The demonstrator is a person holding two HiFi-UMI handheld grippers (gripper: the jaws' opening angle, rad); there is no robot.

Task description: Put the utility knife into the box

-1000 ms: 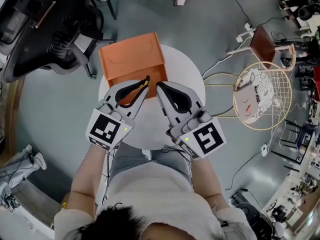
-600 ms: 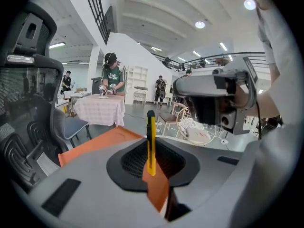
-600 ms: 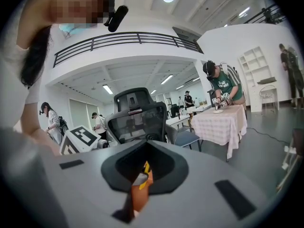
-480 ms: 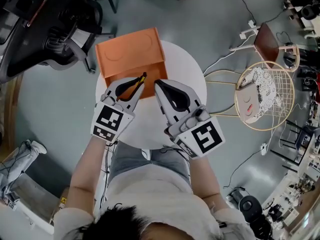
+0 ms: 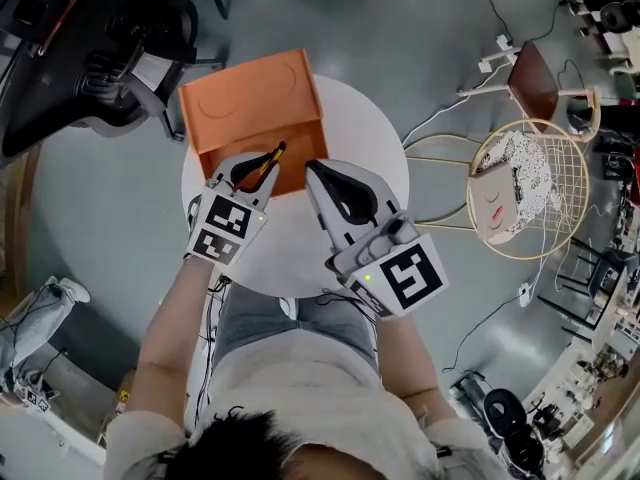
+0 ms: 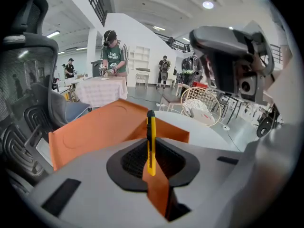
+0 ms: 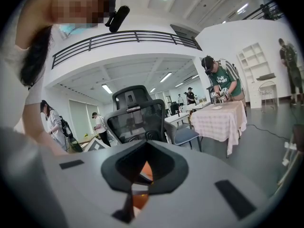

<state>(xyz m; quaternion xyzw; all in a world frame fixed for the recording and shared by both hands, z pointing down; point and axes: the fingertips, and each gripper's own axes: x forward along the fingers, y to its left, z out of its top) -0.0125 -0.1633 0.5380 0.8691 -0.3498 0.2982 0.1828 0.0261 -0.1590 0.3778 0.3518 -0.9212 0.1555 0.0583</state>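
Forearms reach forward from the person's body over a round white table (image 5: 365, 133), each hand carrying a gripper whose marker cube faces up. The left gripper (image 5: 258, 173) angles forward and toward the right, its tips over the near edge of the orange box (image 5: 250, 103). Its jaws are clamped on the yellow-and-black utility knife (image 5: 272, 154). In the left gripper view the knife (image 6: 150, 144) stands on edge along the seam between the dark pads, its black end pointing out over the box (image 6: 95, 129). The box sits at the table's far-left side with its lid thrown back away from the person, and the knife hangs above the open compartment. Whether it touches the bottom cannot be told.

The right gripper (image 5: 314, 171) slants forward and toward the left, so the two sets of tips are near each other, and it stops just beside the box's near right corner. In the right gripper view, the right gripper (image 7: 141, 184) has its jaws together with nothing between them. Only a sliver of orange shows through the seam.

An office chair (image 5: 85, 53) stands at the far left, and a wire chair (image 5: 520, 188) to the right of the table.
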